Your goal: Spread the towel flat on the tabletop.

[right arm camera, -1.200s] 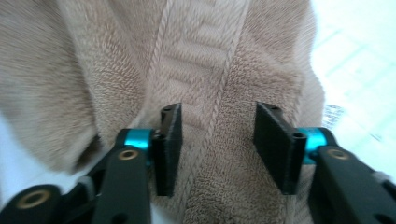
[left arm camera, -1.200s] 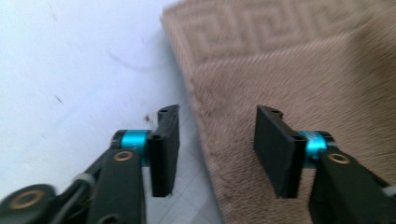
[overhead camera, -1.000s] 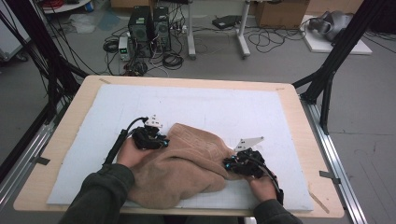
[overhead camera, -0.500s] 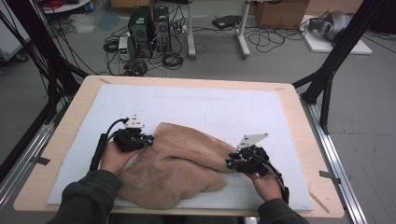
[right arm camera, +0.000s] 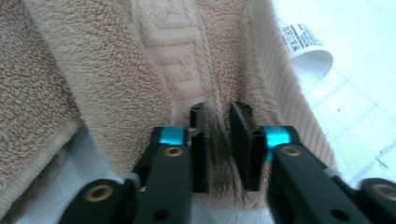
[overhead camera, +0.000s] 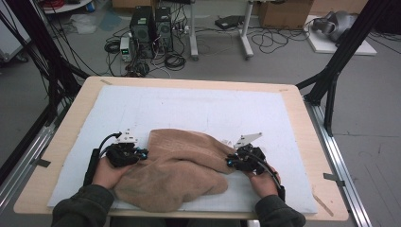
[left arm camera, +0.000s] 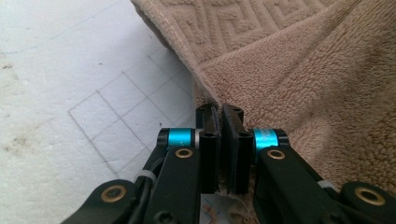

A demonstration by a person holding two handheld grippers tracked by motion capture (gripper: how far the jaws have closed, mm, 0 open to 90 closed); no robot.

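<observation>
Towel (overhead camera: 179,170) held at 2 edges, grips shallow.
Left gripper (left arm camera: 219,116) clamps the hem at 9 o'clock; right gripper (right arm camera: 219,119) pinches thicker fabric at 3 o'clock, which may slip.

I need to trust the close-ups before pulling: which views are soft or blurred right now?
Right gripper view: the tan terry towel and its white care label look soft, jaw tips slightly blurred. Left gripper view: crisp, the towel's woven border and hem sharp. High view: evenly lit, no glare, though the grippers are small and low in detail.
</observation>
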